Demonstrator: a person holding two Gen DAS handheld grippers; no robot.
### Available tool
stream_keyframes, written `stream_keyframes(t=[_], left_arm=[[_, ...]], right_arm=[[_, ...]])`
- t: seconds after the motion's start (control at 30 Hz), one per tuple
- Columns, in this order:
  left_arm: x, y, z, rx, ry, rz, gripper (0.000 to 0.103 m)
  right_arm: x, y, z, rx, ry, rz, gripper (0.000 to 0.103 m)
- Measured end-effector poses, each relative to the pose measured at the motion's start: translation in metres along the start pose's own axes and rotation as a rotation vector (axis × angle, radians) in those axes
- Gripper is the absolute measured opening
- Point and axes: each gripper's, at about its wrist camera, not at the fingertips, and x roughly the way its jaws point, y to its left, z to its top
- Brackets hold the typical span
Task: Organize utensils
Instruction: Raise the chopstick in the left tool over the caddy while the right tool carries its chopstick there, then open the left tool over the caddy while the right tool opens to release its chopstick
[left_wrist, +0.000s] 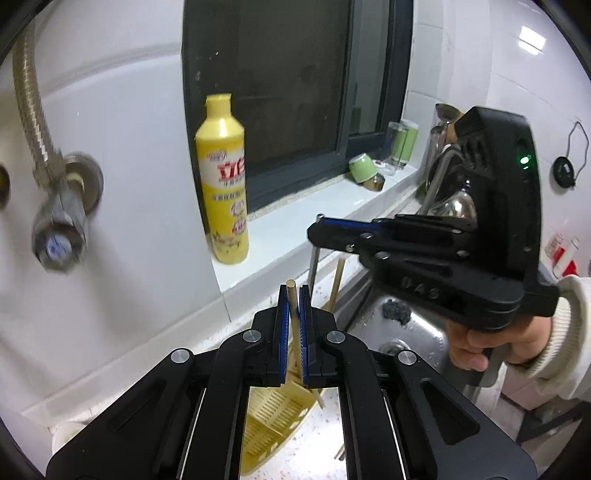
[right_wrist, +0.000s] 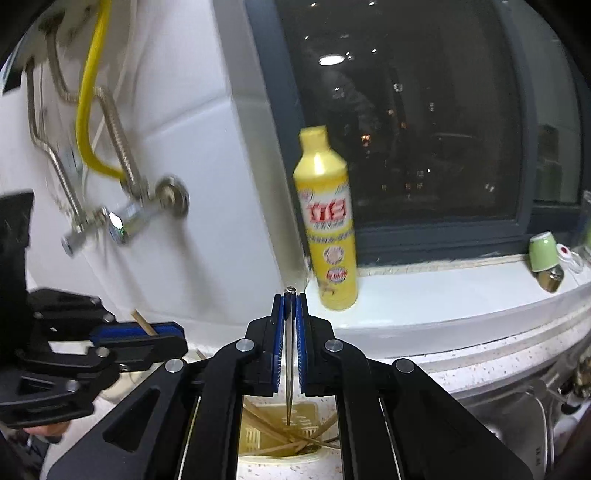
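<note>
My left gripper (left_wrist: 294, 295) is shut on a wooden chopstick (left_wrist: 294, 317) that stands upright above a yellow slotted utensil holder (left_wrist: 273, 417) on the counter. My right gripper (right_wrist: 290, 301) is shut on a thin metal chopstick (right_wrist: 289, 369), point down over the same holder (right_wrist: 273, 432), which contains several wooden chopsticks (right_wrist: 269, 428). The right gripper also shows in the left wrist view (left_wrist: 314, 230), with the metal chopstick (left_wrist: 313, 266) hanging from it. The left gripper shows in the right wrist view (right_wrist: 173, 330), at the left, with the wooden chopstick (right_wrist: 142, 322).
A yellow dish soap bottle (left_wrist: 223, 184) stands on the white windowsill (left_wrist: 332, 214) below a dark window. A green cup (left_wrist: 364, 168) lies further along the sill. A steel sink (left_wrist: 406, 332) is at the right. Pipes and a valve (left_wrist: 61, 221) project from the tiled wall at left.
</note>
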Motion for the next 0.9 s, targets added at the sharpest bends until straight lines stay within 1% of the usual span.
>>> stream_keyframes(t=[0.23, 0.47, 0.57, 0.6, 0.67, 0.7, 0.73, 0.8, 0.9], left_arm=[[0.014, 0.004, -0.012, -0.012, 0.04, 0.003, 0.005], [0.02, 0.004, -0.017, -0.025, 0.053, 0.011, 0.006], [0.018, 0.002, -0.016, -0.018, 0.051, 0.037, 0.007], [0.015, 0.003, -0.015, -0.023, 0.041, 0.035, 0.008], [0.008, 0.004, -0.012, -0.037, 0.025, 0.022, 0.026], [0.004, 0.005, -0.009, -0.042, 0.013, 0.03, 0.043], [0.001, 0.004, -0.007, -0.042, 0.004, 0.032, 0.046], [-0.007, 0.002, -0.002, -0.035, -0.009, 0.021, 0.046], [-0.018, -0.001, 0.004, -0.031, -0.032, 0.021, 0.046]], right_arm=[[0.022, 0.001, -0.021, -0.001, 0.06, 0.003, 0.003], [0.034, -0.001, -0.031, 0.009, 0.11, 0.017, 0.003], [0.035, -0.002, -0.033, 0.021, 0.124, 0.03, 0.004], [0.033, -0.003, -0.033, 0.039, 0.127, 0.041, 0.005], [0.03, -0.006, -0.032, 0.071, 0.127, 0.055, 0.007], [0.027, -0.008, -0.03, 0.084, 0.125, 0.06, 0.008], [0.023, -0.009, -0.028, 0.09, 0.122, 0.063, 0.01], [0.015, -0.01, -0.023, 0.098, 0.111, 0.066, 0.014], [0.0, -0.014, -0.014, 0.12, 0.096, 0.081, 0.015]])
